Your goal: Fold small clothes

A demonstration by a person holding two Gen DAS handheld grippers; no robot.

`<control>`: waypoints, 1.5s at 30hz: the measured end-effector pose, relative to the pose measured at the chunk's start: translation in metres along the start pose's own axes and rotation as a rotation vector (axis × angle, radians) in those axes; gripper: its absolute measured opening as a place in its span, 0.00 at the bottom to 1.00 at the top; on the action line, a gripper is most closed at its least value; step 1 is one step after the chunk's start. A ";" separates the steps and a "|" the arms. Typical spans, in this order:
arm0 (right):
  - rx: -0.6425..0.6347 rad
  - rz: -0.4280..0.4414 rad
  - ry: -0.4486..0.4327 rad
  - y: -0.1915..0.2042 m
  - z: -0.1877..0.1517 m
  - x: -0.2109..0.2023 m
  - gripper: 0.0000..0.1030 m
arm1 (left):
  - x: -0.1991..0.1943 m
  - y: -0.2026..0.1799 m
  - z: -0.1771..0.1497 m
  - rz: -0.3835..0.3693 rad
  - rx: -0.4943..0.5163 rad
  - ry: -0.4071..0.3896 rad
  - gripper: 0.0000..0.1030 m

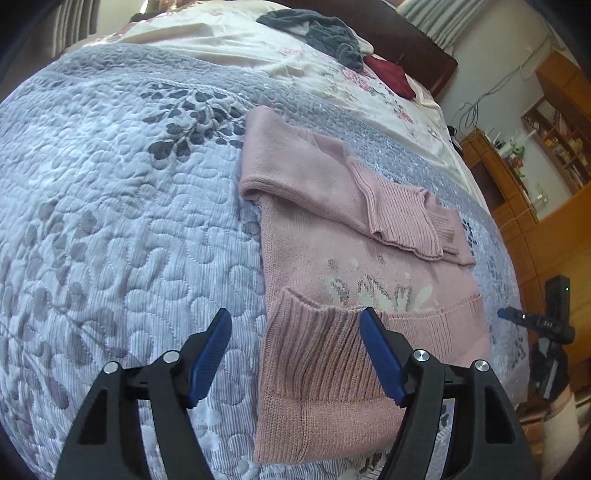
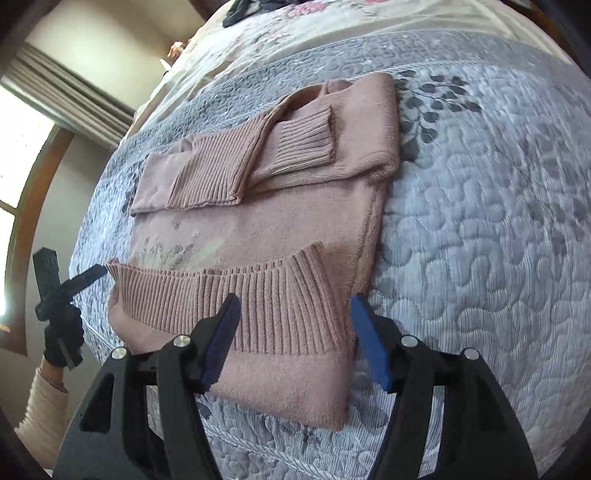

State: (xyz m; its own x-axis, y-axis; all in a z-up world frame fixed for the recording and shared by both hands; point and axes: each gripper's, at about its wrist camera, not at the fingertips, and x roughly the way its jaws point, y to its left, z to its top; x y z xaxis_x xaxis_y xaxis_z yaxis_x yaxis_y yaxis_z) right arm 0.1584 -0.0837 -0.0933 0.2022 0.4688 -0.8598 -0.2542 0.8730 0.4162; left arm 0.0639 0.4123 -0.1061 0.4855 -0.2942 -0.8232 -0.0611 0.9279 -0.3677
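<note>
A pink knitted sweater with ribbed cuffs and hem lies partly folded on the grey-blue quilted bedspread. The left gripper and right gripper hover over its hem, jaws spread, pinching nothing.

Bedspread: you see a grey-lilac quilted cover with a dark leaf print, spread across the bed.
Sheet: beyond it lies your white floral sheet.
Far garments: a grey-blue cloth and a dark red one lie on it.
Shelving: wooden shelves stand alongside.
Window: curtains hang beside it.
</note>
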 end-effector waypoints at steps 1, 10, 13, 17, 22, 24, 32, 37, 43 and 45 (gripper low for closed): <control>-0.023 -0.014 0.013 0.004 0.003 0.007 0.62 | 0.005 -0.004 0.000 0.005 0.027 0.008 0.70; -0.104 -0.078 0.104 0.007 0.016 0.058 0.58 | 0.041 -0.022 -0.007 0.038 0.186 0.073 0.68; -0.140 -0.063 0.095 0.011 0.010 0.055 0.15 | 0.040 -0.028 -0.009 0.079 0.226 0.047 0.41; -0.129 0.024 0.024 0.014 -0.002 0.032 0.10 | 0.023 -0.028 -0.013 0.059 0.222 -0.010 0.15; -0.102 0.096 -0.061 0.015 -0.025 -0.005 0.09 | -0.010 -0.033 -0.033 0.054 0.235 -0.085 0.10; -0.108 0.111 -0.086 0.021 -0.035 -0.017 0.09 | -0.024 -0.035 -0.043 0.034 0.227 -0.117 0.10; -0.117 0.140 -0.160 0.034 -0.051 -0.060 0.09 | -0.070 -0.055 -0.046 0.010 0.221 -0.227 0.09; -0.125 0.144 -0.229 0.042 -0.018 -0.087 0.09 | -0.089 -0.069 0.004 -0.022 0.197 -0.312 0.09; -0.123 0.095 -0.296 0.042 0.053 -0.104 0.09 | -0.084 -0.085 0.082 -0.021 0.190 -0.387 0.09; -0.102 0.085 -0.305 0.038 0.081 -0.101 0.09 | -0.074 -0.083 0.109 -0.025 0.161 -0.392 0.09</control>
State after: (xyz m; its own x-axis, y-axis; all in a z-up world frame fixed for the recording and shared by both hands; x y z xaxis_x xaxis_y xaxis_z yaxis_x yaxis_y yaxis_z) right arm 0.2053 -0.0872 0.0331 0.4462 0.5713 -0.6889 -0.3723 0.8185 0.4376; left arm 0.1280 0.3822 0.0321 0.7818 -0.2370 -0.5768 0.0772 0.9546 -0.2876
